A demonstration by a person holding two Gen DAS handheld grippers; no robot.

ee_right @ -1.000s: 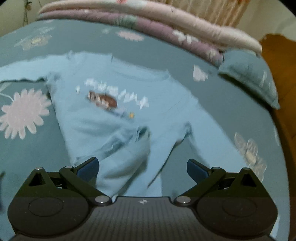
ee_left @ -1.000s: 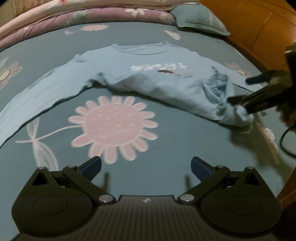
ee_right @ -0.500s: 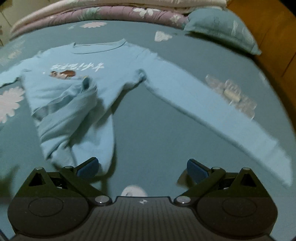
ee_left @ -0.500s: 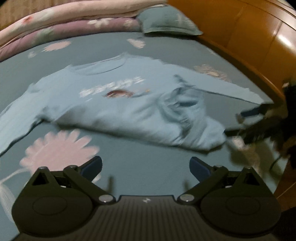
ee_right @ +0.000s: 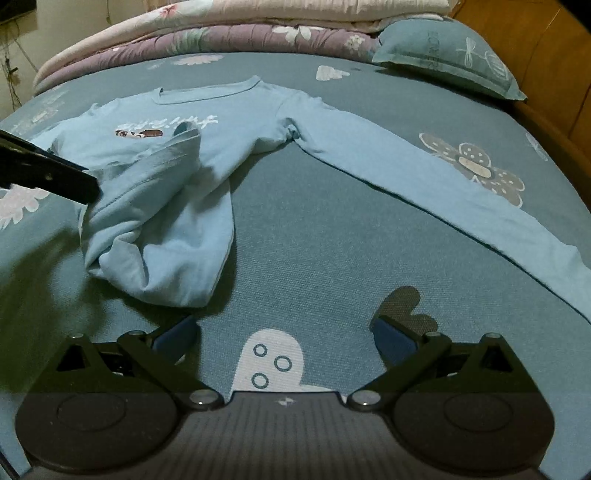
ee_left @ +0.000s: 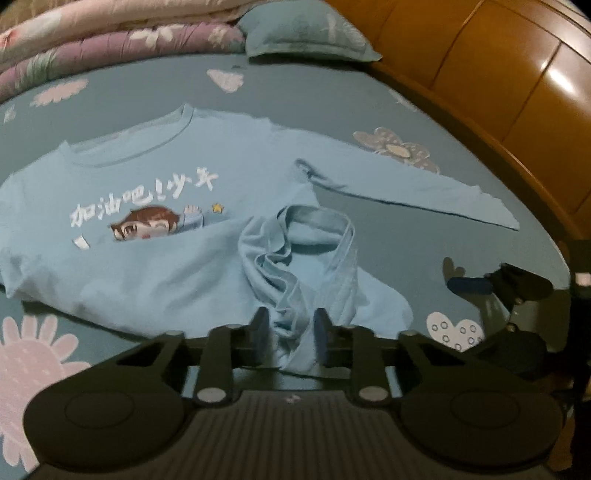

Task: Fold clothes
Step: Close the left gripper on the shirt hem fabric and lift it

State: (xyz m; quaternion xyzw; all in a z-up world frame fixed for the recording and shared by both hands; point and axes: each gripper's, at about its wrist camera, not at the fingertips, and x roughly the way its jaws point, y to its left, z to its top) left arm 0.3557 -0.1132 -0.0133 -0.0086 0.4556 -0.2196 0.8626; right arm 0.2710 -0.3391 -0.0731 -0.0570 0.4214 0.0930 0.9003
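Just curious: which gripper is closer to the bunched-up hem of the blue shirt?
Left. The left gripper is closing with the shirt's bunched hem between its jaws; the right gripper stands open over bare bedsheet, beside it.

We see a soft, matt knit shirt (ee_left: 155,266) with a ribbed collar and a flat printed motif, on a bedsheet (ee_right: 314,236) of coarser, visibly woven matt cloth. Both grippers (ee_left: 290,325) (ee_right: 284,334) look like matt black plastic with bright metal pivot pins. The headboard (ee_left: 517,74) is glossy varnished wood; the quilts (ee_right: 221,33) look padded.
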